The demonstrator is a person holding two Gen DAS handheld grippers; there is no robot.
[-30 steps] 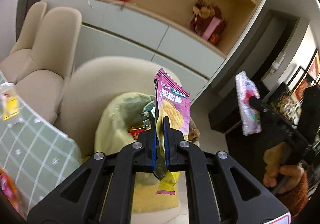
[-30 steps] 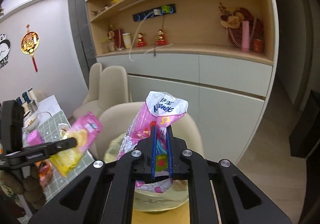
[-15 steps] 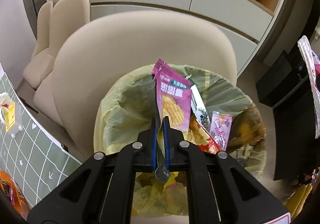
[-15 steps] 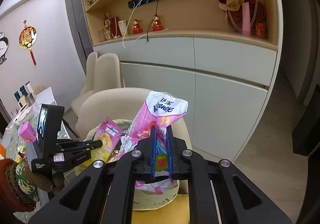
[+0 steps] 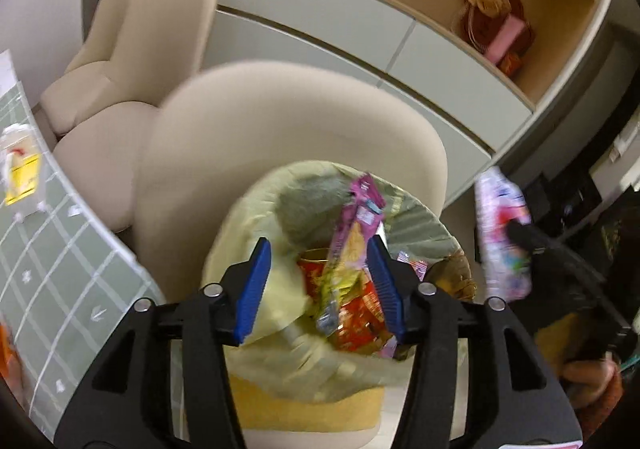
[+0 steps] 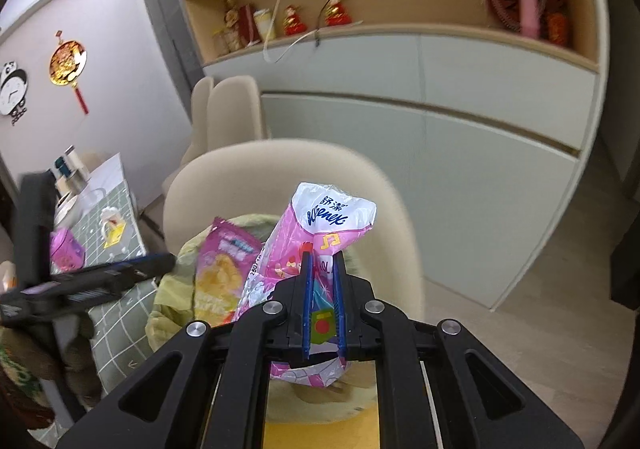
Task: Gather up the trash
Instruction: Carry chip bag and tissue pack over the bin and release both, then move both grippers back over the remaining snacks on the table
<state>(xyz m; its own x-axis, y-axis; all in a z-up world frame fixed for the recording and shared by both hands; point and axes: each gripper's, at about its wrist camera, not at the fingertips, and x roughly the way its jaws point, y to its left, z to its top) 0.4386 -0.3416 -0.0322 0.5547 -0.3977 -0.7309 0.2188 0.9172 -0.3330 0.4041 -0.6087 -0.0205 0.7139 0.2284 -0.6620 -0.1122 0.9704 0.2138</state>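
My left gripper (image 5: 318,249) is open above the trash bin (image 5: 320,409) lined with a yellow-green bag (image 5: 256,217). A pink chips packet (image 5: 352,241), blurred, hangs free between the blue pads over the bin; it also shows in the right wrist view (image 6: 222,273). Red wrappers (image 5: 356,313) lie inside the bin. My right gripper (image 6: 322,261) is shut on a pink and white tissue pack (image 6: 324,233), held beside the bin, and it shows in the left wrist view (image 5: 502,241) too.
A beige chair (image 5: 280,121) stands right behind the bin, with another beige chair (image 5: 132,61) further left. A table with a green checked cloth (image 5: 52,249) is at the left. Grey cabinets (image 6: 460,129) and wooden shelves line the back wall.
My left gripper has opened and let go of the chips packet, which drops over the bin. The left view has tilted back up. My right gripper still holds the tissue pack.
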